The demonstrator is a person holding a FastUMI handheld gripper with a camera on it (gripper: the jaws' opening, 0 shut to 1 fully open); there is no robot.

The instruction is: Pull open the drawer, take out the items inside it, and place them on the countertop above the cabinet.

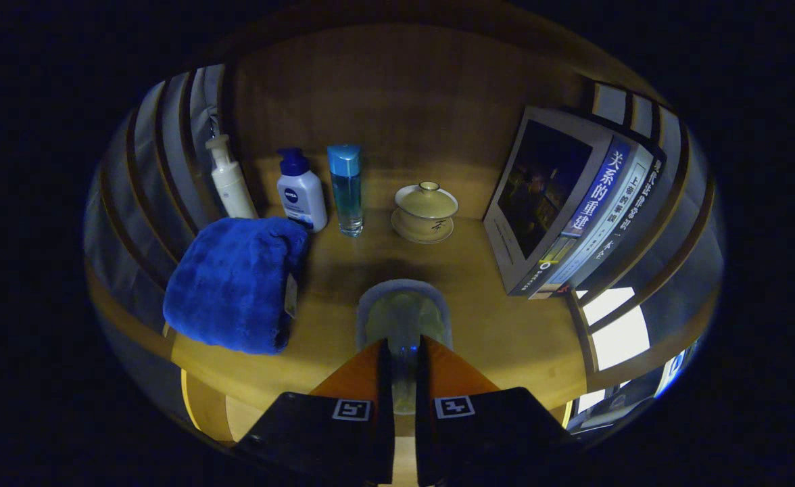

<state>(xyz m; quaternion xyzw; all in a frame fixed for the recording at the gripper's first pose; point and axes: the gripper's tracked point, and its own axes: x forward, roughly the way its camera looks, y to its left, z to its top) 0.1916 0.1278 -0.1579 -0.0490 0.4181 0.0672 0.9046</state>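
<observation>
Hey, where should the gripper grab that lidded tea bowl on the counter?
Take the tea bowl across its body just under the lid, coming in level from the front. The knobbed lid sits loose and the saucer flares wide. The gripper is now shut on a clear container.

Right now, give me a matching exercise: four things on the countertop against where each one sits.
Things:
1. blue towel
2. clear cup
3. lidded tea bowl
4. books

Places:
A. beyond the cup, on a saucer
B. leaning beside the tea bowl
C. between the gripper jaws, both pressing on it
D. in front of the pump bottles

Pairs: 1-D, 2-C, 3-A, 4-B
</observation>
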